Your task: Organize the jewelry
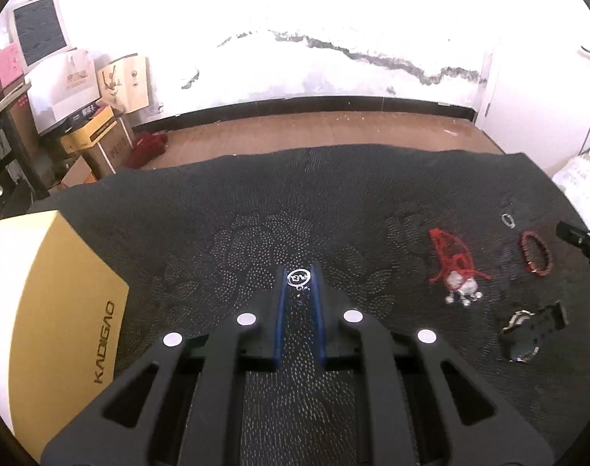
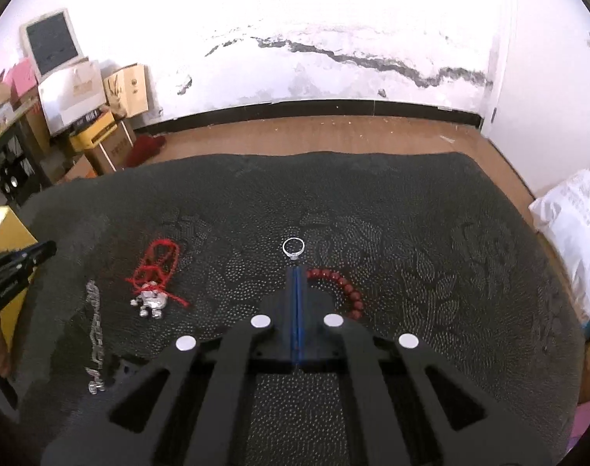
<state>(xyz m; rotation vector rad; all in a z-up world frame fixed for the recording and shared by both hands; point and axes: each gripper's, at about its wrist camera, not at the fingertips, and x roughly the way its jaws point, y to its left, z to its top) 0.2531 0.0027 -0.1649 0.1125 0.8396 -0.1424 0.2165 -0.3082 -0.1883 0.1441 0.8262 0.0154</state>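
My left gripper (image 1: pixel 299 277) is shut on a small round silver pendant (image 1: pixel 299 275), pinched between its blue pads above the dark cloth (image 1: pixel 256 202). In the right wrist view my right gripper (image 2: pixel 296 272) is shut, pads together, with nothing visible between them. A red bead bracelet (image 2: pixel 343 289) lies on the cloth just right of its tips, partly hidden under the right finger. Beyond the tips lies a silver ring (image 2: pixel 294 247). A red cord with a silver charm (image 2: pixel 155 275) rests to the left, and a black watch (image 1: pixel 528 330) is nearer in the left wrist view.
A yellow box (image 1: pixel 54 291) stands at the cloth's left edge. A silver chain (image 2: pixel 95 326) lies stretched out near the left gripper (image 2: pixel 50 249). Stacked cartons (image 1: pixel 81 108) fill the far left corner. A white printed bag (image 2: pixel 574 213) sits at the right.
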